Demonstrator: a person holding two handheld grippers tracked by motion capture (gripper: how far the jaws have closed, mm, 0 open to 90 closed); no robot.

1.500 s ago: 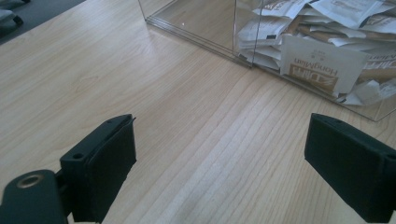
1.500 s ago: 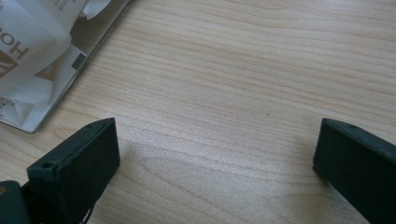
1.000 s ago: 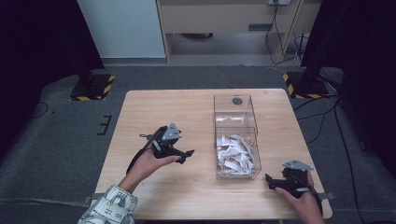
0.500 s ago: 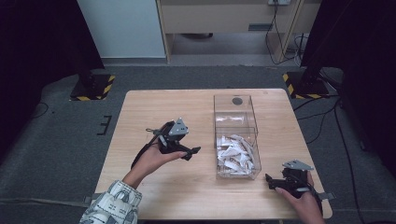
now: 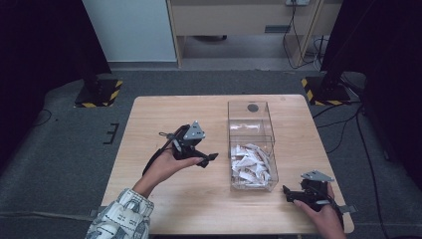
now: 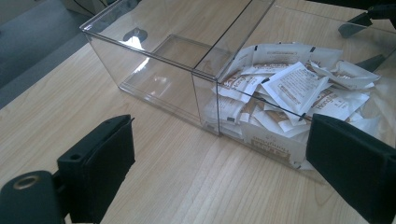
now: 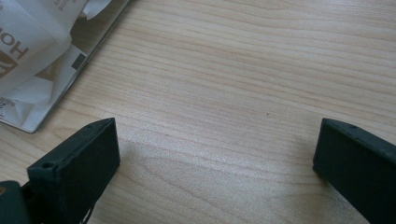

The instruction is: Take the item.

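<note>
A person is sitting at one wooden table (image 5: pixel 164 119), holding two black claws, one in each hand. The left claw (image 5: pixel 208 160) is hovering above the table with its jaws spread wide apart, gripping nothing. Straight ahead of it is standing one clear plastic box (image 6: pixel 154 65) split into two compartments. The compartment nearer this claw's right jaw is holding a heap of white paper sachets (image 6: pixel 289 93), too many and too overlapped to count; the other compartment is lying bare. Brown print is showing on the sachets, but the words are too blurred to read. The right claw (image 5: pixel 289 193) is resting low near the table's edge, jaws wide apart and empty, with the box just beyond its left jaw.
</note>
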